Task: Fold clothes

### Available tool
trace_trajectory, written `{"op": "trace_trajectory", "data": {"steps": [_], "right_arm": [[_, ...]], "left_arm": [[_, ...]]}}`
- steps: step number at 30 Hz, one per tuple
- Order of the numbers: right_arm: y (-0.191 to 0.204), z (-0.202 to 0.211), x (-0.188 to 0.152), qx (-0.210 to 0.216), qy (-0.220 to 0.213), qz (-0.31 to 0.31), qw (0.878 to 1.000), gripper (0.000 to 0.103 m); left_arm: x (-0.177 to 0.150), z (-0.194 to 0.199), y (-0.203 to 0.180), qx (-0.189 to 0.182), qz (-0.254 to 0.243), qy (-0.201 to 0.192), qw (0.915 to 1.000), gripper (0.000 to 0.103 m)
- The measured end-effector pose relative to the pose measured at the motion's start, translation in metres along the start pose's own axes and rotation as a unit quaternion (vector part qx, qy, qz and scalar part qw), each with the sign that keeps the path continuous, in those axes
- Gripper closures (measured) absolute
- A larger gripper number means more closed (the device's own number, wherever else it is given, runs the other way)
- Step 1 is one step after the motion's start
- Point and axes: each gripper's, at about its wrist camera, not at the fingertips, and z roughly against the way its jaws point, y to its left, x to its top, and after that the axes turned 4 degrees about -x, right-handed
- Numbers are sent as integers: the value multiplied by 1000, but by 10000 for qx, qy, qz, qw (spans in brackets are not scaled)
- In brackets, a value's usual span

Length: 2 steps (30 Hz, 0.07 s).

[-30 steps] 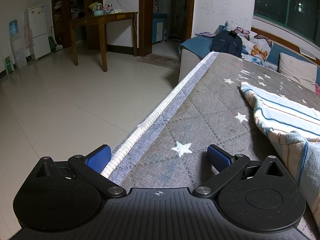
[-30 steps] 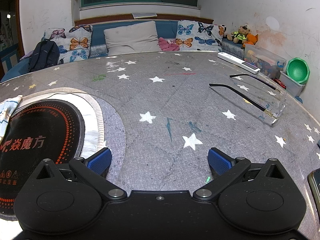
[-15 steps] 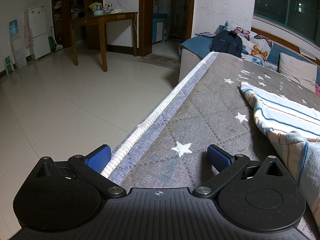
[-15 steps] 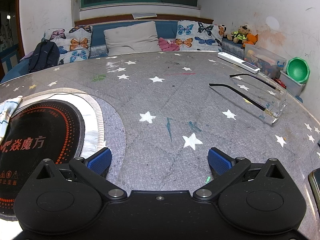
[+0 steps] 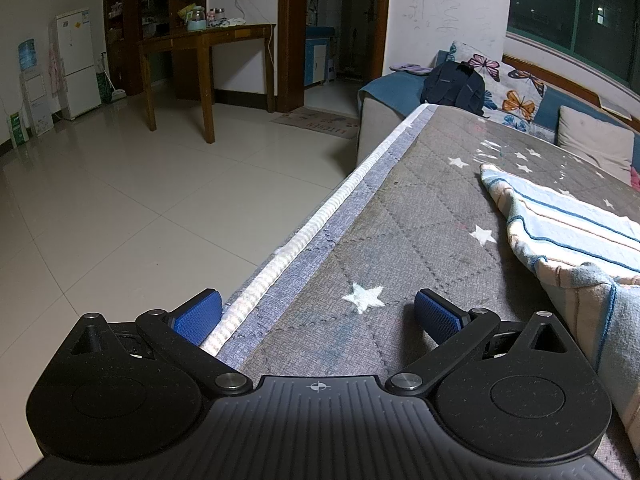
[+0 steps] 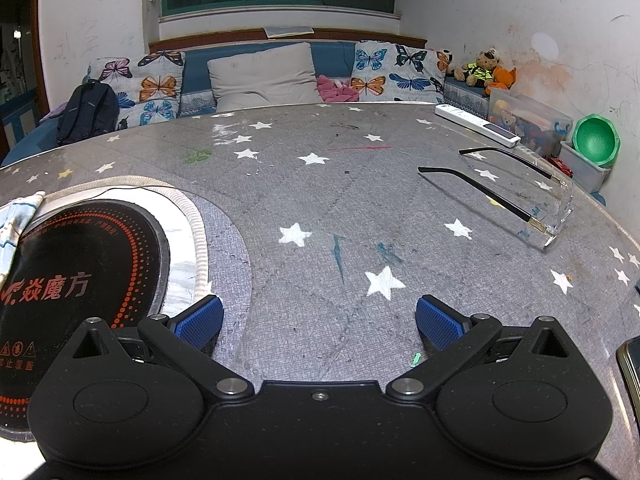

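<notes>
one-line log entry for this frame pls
phase: pre-grasp | left gripper: open, empty, at table edge | right gripper: open, empty, over table | striped cloth: unfolded, untouched

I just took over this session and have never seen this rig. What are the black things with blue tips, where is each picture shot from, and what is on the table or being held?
There is no robot arm: a person carries a hand-held two-finger clamp in each hand, and each clamp has a wide-angle camera looking forward along its blue fingers.

The left wrist view shows the left gripper at the edge of the grey star-patterned table cover, floor to its left. The striped cloth to be folded lies to its right, untouched.

The right wrist view shows the right gripper over the same cover. A round black cooktop sits to the left, with eyeglasses and a white remote-like bar further back on the right.

Both sets of jaws stand wide open; nothing is held.
</notes>
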Motion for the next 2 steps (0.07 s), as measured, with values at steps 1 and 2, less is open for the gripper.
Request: {"op": "trace_trajectory", "data": {"steps": [1,2], "right_arm": [[0,0,0,0,0,0,10000,0],[0,0,0,1,0,-1,10000,0]], "left_arm": [[0,0,0,0,0,1,10000,0],[0,0,0,-2,1,2,10000,0]]}}
